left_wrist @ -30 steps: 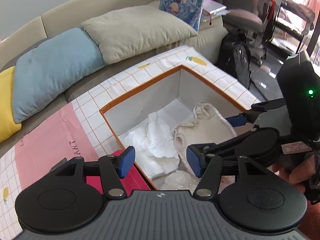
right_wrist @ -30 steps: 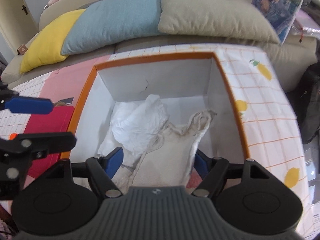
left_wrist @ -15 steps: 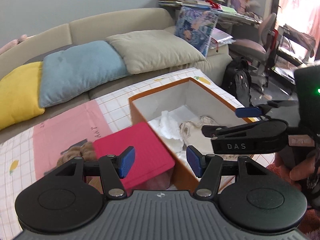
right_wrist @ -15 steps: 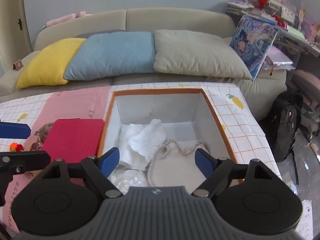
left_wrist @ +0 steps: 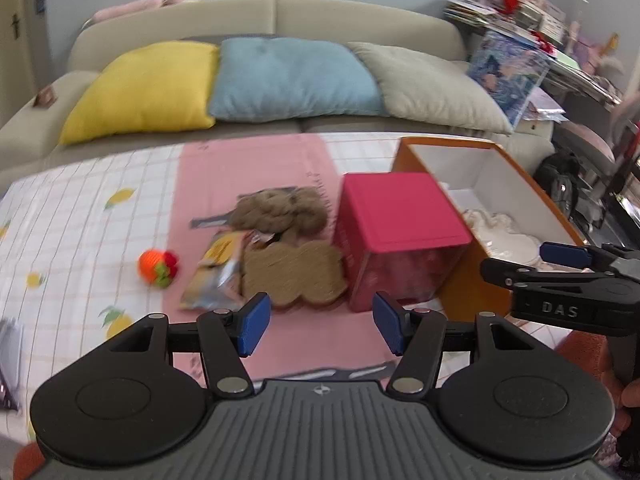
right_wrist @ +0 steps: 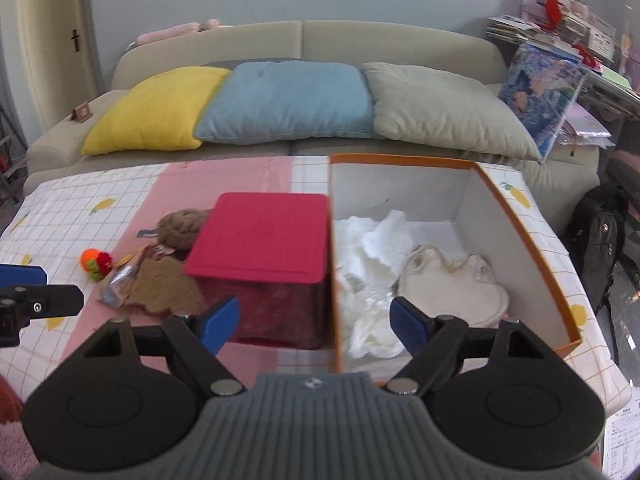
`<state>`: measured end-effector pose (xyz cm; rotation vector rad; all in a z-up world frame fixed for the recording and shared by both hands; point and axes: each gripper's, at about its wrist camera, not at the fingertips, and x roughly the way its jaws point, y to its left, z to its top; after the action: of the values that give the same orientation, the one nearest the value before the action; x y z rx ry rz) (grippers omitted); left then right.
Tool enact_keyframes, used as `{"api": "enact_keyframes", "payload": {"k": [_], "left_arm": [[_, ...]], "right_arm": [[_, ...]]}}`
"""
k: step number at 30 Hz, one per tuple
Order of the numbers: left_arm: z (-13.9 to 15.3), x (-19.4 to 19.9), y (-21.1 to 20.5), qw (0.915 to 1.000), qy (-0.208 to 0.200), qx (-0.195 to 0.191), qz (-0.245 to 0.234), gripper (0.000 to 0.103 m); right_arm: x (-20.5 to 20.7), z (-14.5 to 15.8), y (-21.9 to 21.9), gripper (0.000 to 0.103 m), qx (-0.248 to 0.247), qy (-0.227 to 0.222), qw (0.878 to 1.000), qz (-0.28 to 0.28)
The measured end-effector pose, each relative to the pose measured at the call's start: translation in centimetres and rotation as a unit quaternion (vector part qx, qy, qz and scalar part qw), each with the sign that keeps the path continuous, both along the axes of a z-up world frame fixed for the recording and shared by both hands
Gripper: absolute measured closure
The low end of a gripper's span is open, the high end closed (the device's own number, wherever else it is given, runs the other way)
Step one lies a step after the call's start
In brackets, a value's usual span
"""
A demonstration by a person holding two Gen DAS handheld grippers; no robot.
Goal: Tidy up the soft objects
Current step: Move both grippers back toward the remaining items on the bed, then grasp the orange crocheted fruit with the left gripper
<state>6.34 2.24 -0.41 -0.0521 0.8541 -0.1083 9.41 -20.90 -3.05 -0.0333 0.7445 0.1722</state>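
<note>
The soft things lie in two spots. A fluffy white cloth (right_wrist: 374,264) and a cream knitted pouch with a string (right_wrist: 452,284) rest side by side inside the open orange cardboard box with white walls (right_wrist: 516,220). The white cloth is on the left, the pouch on the right. The other soft things are out on the pink mat (left_wrist: 248,168): a brown woolly bundle (left_wrist: 280,212), a flat tan knitted piece (left_wrist: 294,276) just in front of it, and a small orange and red knitted ball (left_wrist: 158,266) off to the left. A crinkly yellow and silver snack packet (left_wrist: 218,276) lies touching the tan piece.

A red box with a flat lid (right_wrist: 260,256) stands between the orange box and the brown things, right against the orange box's side.

My right gripper (right_wrist: 314,326) tilts down and hangs in front of the two boxes. Its blue fingers (right_wrist: 218,322) have just been spreading wider, and nothing is between them.

My left gripper (left_wrist: 318,328) tilts down too, over the pink mat near the tan piece. Its blue fingers (left_wrist: 252,322) are spread apart with nothing in them.

All of this sits on a white checked cloth with yellow lemons (right_wrist: 72,212). Behind it is a beige sofa (right_wrist: 300,36) with a yellow cushion (right_wrist: 156,112), a blue cushion (right_wrist: 288,100) and a grey cushion (right_wrist: 444,108) in a row.
</note>
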Motion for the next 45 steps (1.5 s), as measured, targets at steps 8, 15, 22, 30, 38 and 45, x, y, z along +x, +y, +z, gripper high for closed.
{"api": "enact_keyframes", "payload": {"k": [8, 15, 22, 30, 38, 45], "left_arm": [[-1.1, -1.7, 4.9, 0.9984, 0.008, -0.02, 0.053, 0.035], [-1.9, -1.4, 8.3, 0.9958, 0.005, -0.034, 0.085, 0.035], [-3.0, -0.4, 11.9, 0.9911, 0.02, -0.032, 0.128, 0.035], [-4.2, 3.0, 13.1, 0.9922, 0.02, -0.019, 0.122, 0.035], [-6.6, 6.8, 13.2, 0.9961, 0.007, 0.023, 0.085, 0.035], [-10.2, 10.1, 14.0, 0.9958, 0.017, 0.055, 0.072, 0.035]], "right_arm": [[-0.2, -0.6, 4.7, 0.035, -0.018, -0.011, 0.996, 0.082], [0.4, -1.2, 8.3, 0.044, -0.026, -0.013, 0.989, 0.145], [1.6, -1.7, 11.6, 0.046, -0.036, -0.016, 0.981, 0.192], [3.8, -2.5, 15.0, 0.046, -0.045, -0.016, 0.972, 0.23], [7.2, -4.3, 17.3, 0.046, -0.079, 0.005, 0.965, 0.25], [10.1, -5.7, 18.5, 0.046, -0.1, 0.033, 0.965, 0.239]]}}
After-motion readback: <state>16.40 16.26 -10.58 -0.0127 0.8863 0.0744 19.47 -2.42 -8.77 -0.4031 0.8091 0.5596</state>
